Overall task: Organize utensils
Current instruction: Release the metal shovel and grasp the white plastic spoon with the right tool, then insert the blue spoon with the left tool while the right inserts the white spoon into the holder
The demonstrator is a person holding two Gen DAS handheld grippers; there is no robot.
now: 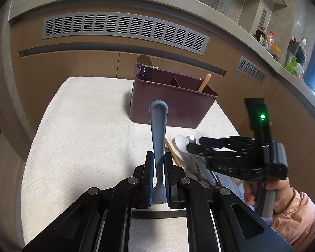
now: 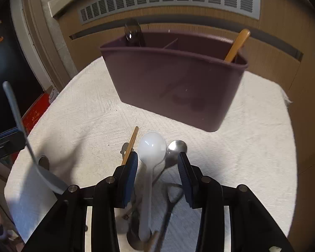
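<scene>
I see maroon caddy (image 2: pixel 174 88) near far edge of white towel (image 1: pixel 77 130), divider inside. Right compartment holds wooden handle (image 2: pixel 237 45), leaning; left one holds dark round-headed utensil (image 2: pixel 133 32). My left gripper (image 1: pixel 158 168) clamps blue-grey utensil (image 1: pixel 158 130), handle upward. My right gripper (image 2: pixel 157 168) partly open over loose pile near front edge; white spoon (image 2: pixel 152 149) between pads, untouched. Metal spoon (image 2: pixel 177 147) and chopstick (image 2: pixel 131 145) beside it.

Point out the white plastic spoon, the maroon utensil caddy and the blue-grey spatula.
White plastic spoon (image 2: pixel 152 147): right wrist view, bowl.
Maroon utensil caddy (image 2: pixel 174 84): right wrist view, front wall.
Blue-grey spatula (image 1: pixel 158 130): left wrist view, handle.
</scene>
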